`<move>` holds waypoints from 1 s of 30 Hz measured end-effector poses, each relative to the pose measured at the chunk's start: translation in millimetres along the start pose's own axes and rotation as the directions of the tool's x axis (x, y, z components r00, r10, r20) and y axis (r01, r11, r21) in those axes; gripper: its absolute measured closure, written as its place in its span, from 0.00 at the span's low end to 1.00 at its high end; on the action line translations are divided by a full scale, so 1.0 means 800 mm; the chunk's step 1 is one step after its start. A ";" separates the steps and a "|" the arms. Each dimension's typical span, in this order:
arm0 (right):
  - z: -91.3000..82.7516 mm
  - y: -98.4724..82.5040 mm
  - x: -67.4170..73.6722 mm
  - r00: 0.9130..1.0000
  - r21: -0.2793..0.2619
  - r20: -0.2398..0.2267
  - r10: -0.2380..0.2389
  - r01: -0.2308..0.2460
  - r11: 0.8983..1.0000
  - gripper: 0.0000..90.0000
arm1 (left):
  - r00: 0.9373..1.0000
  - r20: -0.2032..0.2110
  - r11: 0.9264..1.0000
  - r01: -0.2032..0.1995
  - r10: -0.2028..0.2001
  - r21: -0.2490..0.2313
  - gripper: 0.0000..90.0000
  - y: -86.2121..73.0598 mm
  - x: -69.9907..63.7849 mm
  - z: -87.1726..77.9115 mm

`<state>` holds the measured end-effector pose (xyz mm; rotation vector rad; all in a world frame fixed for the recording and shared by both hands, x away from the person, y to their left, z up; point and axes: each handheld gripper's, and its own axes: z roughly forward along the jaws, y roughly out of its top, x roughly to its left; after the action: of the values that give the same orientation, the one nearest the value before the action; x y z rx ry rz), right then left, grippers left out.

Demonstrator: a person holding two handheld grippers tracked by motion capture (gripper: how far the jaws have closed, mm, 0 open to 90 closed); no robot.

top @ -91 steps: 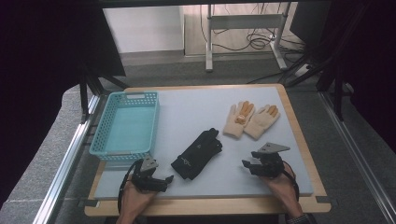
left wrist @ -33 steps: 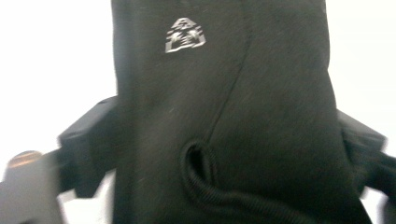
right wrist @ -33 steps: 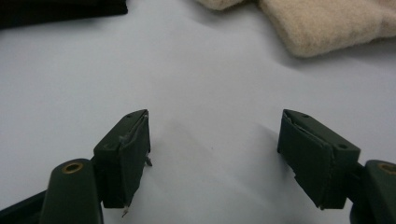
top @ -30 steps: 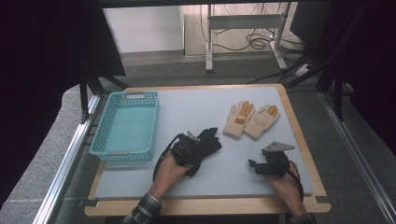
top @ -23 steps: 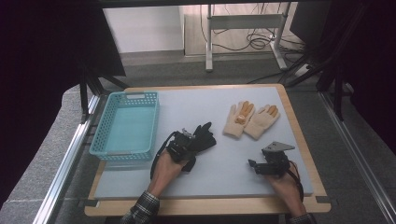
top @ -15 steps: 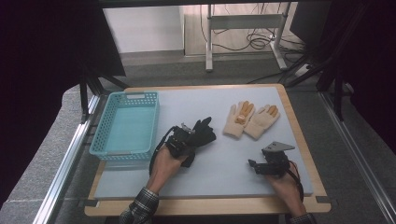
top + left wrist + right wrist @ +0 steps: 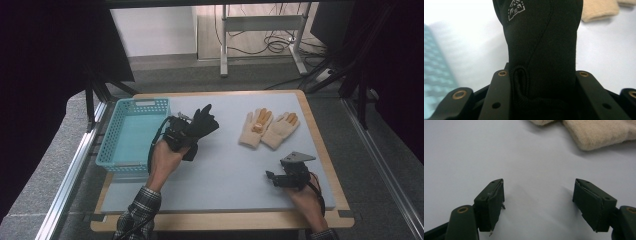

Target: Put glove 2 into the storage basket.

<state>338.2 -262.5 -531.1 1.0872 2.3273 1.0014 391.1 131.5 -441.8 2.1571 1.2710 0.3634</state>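
Black fabric glove lifted beside the basket

My left claw [image 7: 186,131] grips the black fabric glove [image 7: 202,124] just right of the light-blue plastic basket [image 7: 131,134] — my right claw [image 7: 274,178] gapes empty, well apart.

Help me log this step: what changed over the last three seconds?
The left claw reached the black fabric gloves, closed on them and lifted them toward the light blue plastic basket. The right claw, open, and the cream knit gloves stayed put.

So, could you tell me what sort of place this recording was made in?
Probably a lab or workshop bench set up for recording: a framed work table, dark curtains at the sides, loose cables on the floor behind, and only a basket and gloves laid out.
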 end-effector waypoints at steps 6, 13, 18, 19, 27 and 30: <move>0.000 0.000 0.000 1.000 -0.001 0.000 -0.002 0.002 1.000 0.27 | 0.996 -0.084 0.999 0.036 -0.038 -0.023 0.72 0.000 0.031 -0.028; 0.000 0.000 0.000 1.000 -0.001 0.001 -0.001 0.001 1.000 0.27 | 0.984 -0.147 0.994 0.100 -0.104 -0.031 0.72 -0.008 0.070 -0.045; 0.000 0.000 0.000 1.000 -0.001 0.001 -0.002 0.002 1.000 0.27 | 0.971 -0.181 0.988 0.151 -0.155 -0.038 0.72 -0.019 0.100 -0.055; 0.000 0.000 0.000 1.000 -0.001 0.001 -0.002 0.002 1.000 0.27 | 0.969 -0.189 0.987 0.155 -0.159 -0.035 0.72 -0.021 0.106 -0.057; 0.000 0.000 0.000 1.000 -0.001 0.002 -0.002 0.002 1.000 0.27 | 0.941 -0.249 0.972 0.233 -0.228 -0.011 0.71 -0.043 0.158 -0.061; 0.000 0.000 0.000 1.000 -0.001 0.002 -0.002 0.002 1.000 0.27 | 0.930 -0.267 0.964 0.266 -0.254 0.009 0.71 -0.052 0.177 -0.060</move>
<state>338.0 -262.3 -531.2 1.0846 2.3262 0.9997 408.7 285.6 -439.4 1.9890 1.7074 0.5282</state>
